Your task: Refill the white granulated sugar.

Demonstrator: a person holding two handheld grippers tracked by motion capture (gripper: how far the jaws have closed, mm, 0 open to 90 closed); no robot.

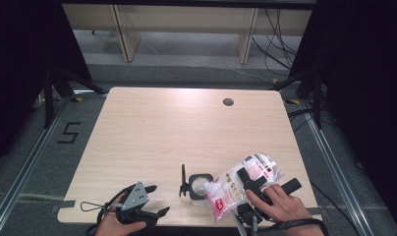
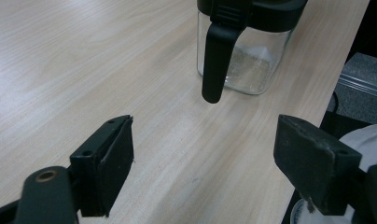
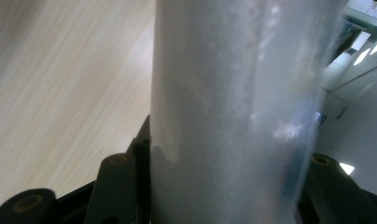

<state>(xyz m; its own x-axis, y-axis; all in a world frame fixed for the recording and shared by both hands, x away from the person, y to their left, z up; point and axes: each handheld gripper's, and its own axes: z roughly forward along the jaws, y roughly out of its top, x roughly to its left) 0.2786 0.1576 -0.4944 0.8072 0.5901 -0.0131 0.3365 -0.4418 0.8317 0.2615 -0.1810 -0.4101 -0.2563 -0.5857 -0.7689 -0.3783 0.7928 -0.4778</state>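
On the near edge of the pale wood bench (image 1: 152, 128), towards my right, I am tipping a clear plastic bag (image 1: 238, 184) of white granules, printed in red, over a square glass jar (image 1: 200, 188) with a black rim. Its hinged black lid (image 1: 183, 181) stands open on the jar's left. My right gripper (image 1: 253, 184) pinches the bag across its middle, the jaws held partway closed on the plastic, and the bag's low end touches the jar's mouth.

To do this pour well, I judge I should keep that low end right over the opening, raise the bag's far end slowly so the grains slide rather than dump, and not squeeze harder, since a tighter pinch could choke the flow. My left gripper (image 1: 155, 205) rests near the bench's front edge, well apart from the jar, jaws spread and holding nothing; bringing it up to steady the jar would guard against a nudge from the bag.

From the high view I read the whole layout: bag, jar, lid and both hands. The left gripper view gives me what that one cannot: the lid's latch (image 2: 216, 60) hanging down the glass and a thin layer of grains already on the jar's bottom. The right gripper view shows the frosted plastic pressed between my jaws.
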